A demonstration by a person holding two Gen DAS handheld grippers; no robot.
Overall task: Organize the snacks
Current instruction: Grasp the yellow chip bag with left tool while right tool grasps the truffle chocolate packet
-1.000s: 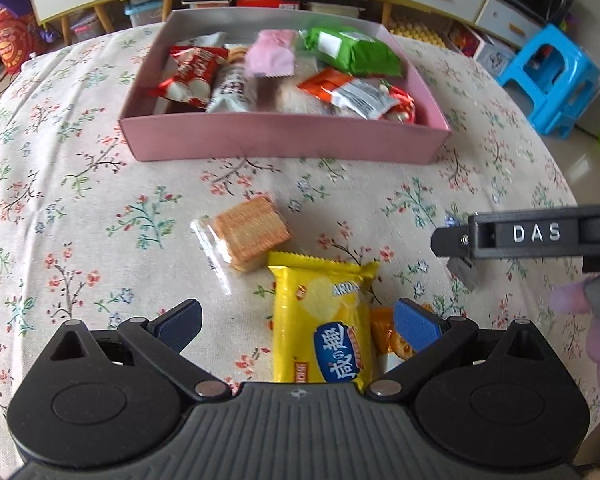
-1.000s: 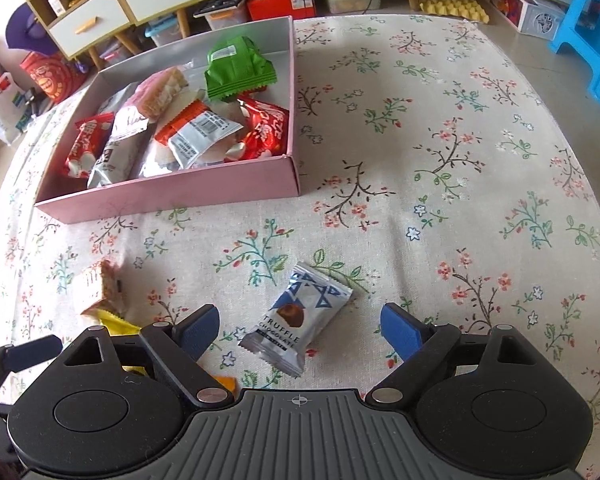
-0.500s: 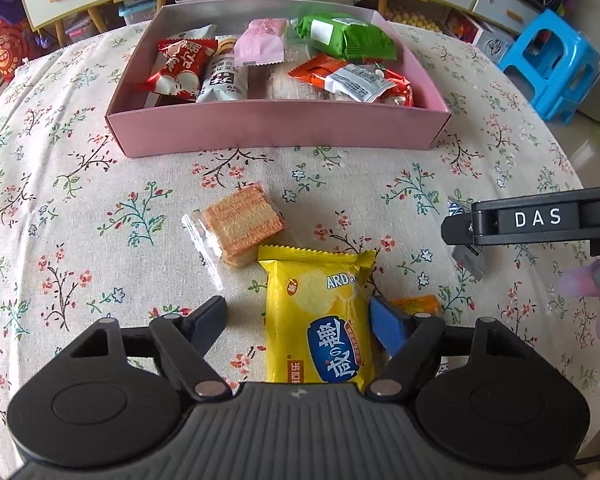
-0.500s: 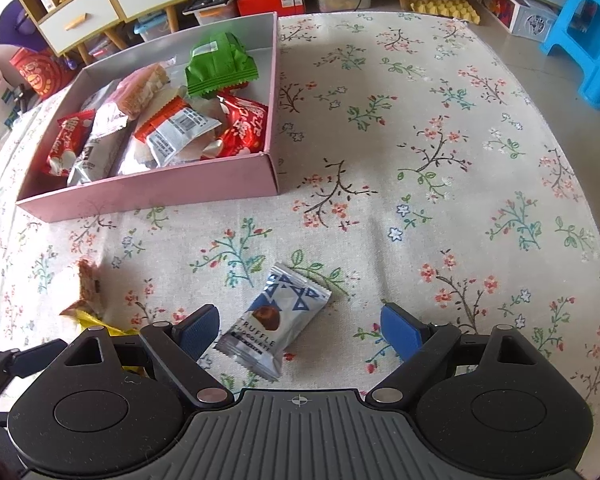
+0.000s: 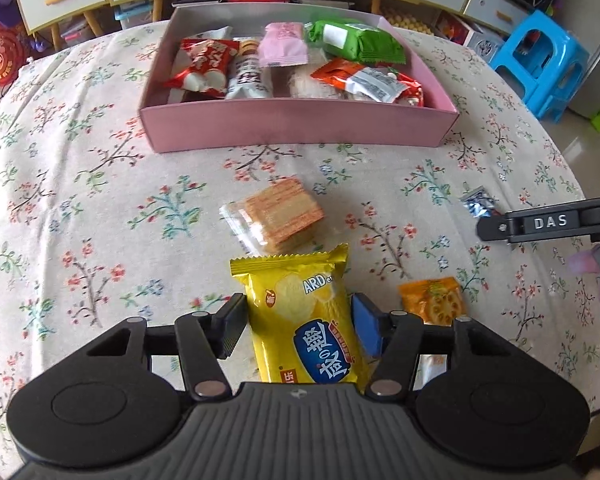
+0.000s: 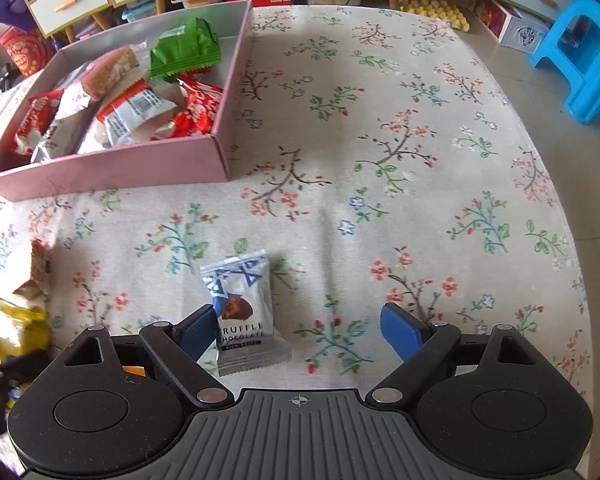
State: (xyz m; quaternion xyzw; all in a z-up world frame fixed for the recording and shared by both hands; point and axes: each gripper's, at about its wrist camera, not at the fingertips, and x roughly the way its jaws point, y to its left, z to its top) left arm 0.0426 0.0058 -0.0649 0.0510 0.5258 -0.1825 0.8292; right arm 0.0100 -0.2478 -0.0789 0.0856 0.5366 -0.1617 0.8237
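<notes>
Closing in from wide apart, the jaws of my left tongs (image 5: pixel 298 326) have just been narrowing around the yellow chip packet (image 5: pixel 300 316), which a second ago lay between them with room on both sides. Now the black pad sits against the packet's left edge and the blue pad is just beside its right edge; I cannot tell whether they press yet, so I count it as bracketed, not gripped. The view has also crept forward, so the pink box (image 5: pixel 296 128) and the wafer pack (image 5: pixel 278 214) sit a little nearer.

My right tongs (image 6: pixel 296 328) stand wide open as before, with the truffle chocolate sachet (image 6: pixel 244 312) on the floral cloth (image 6: pixel 380 160) against the left pad, well clear of the right one. The sachet has turned more upright in that view.

I judge the yellow packet light, puffed with air and slick foil, its contents brittle. I would hold it across its width at mid-body, firmly enough to stop sliding but not to crush. The sachet looks small, light and crinkly; a pinch across its middle should do.

An orange sachet (image 5: pixel 430 300) lies just right of my left tongs. The box already holds several snacks.
</notes>
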